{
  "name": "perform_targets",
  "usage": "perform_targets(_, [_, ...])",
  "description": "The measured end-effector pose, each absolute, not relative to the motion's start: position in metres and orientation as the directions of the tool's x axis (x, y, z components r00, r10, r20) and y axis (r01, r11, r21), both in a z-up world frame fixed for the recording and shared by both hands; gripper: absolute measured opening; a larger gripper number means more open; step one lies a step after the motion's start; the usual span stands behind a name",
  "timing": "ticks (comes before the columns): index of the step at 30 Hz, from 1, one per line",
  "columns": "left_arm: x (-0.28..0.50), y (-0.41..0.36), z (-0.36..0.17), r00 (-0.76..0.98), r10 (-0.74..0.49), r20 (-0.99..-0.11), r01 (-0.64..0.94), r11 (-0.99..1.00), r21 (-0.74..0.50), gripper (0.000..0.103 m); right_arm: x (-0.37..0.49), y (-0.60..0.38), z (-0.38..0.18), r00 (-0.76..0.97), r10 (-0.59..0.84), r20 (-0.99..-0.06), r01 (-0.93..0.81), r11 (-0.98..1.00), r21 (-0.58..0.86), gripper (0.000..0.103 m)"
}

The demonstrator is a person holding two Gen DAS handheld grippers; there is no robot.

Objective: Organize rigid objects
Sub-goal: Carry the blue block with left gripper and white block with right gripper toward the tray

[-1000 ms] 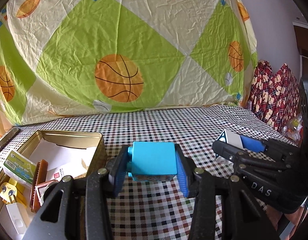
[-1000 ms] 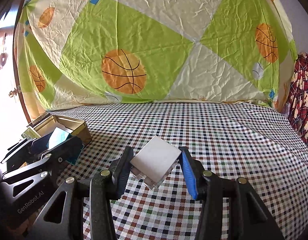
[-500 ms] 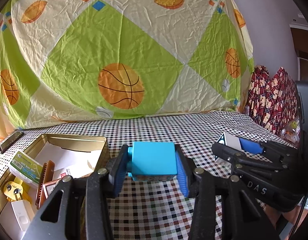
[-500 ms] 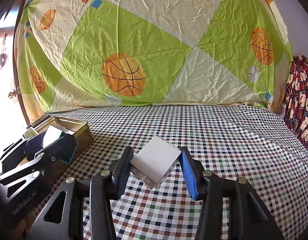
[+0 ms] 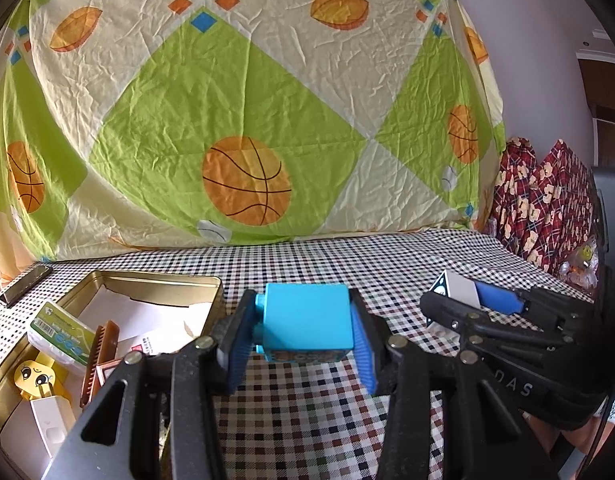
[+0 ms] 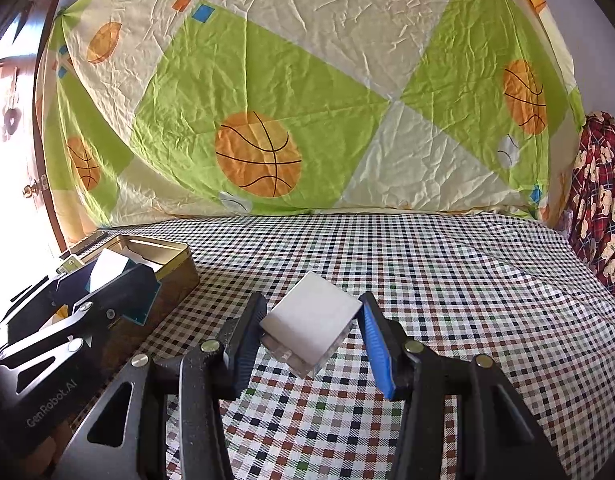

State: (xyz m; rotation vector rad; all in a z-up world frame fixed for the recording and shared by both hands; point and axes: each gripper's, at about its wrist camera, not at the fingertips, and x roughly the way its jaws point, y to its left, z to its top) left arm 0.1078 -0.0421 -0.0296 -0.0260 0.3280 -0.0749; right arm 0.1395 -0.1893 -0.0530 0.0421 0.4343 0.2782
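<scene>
Because toys go in the gold tin (image 5: 175,280), the left gripper (image 5: 303,340) squeezes a blue block (image 5: 307,320) and the right gripper (image 6: 311,336) squeezes a white cube (image 6: 311,322).

Each camera sits low behind its own gripper and looks forward, a little downward, over the checked tablecloth (image 5: 307,420) to the basketball sheet (image 5: 243,120) at 12 o'clock. The left wrist view has the gold tin (image 5: 147,282) close at 9 o'clock and the right gripper (image 5: 463,298) at 3 o'clock. The right wrist view shares the tin, the cloth and the sheet, with the left gripper (image 6: 103,276) at 9 o'clock.
</scene>
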Motion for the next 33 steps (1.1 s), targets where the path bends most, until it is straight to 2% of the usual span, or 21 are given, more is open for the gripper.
perform_targets(33, [0.085,-0.027,-0.027,0.959,-0.054,-0.278,0.039,0.998,-0.057,0.043,0.110,-0.181,-0.041,0.915,0.248,-0.319,-0.244,0.968,0.055,0.050])
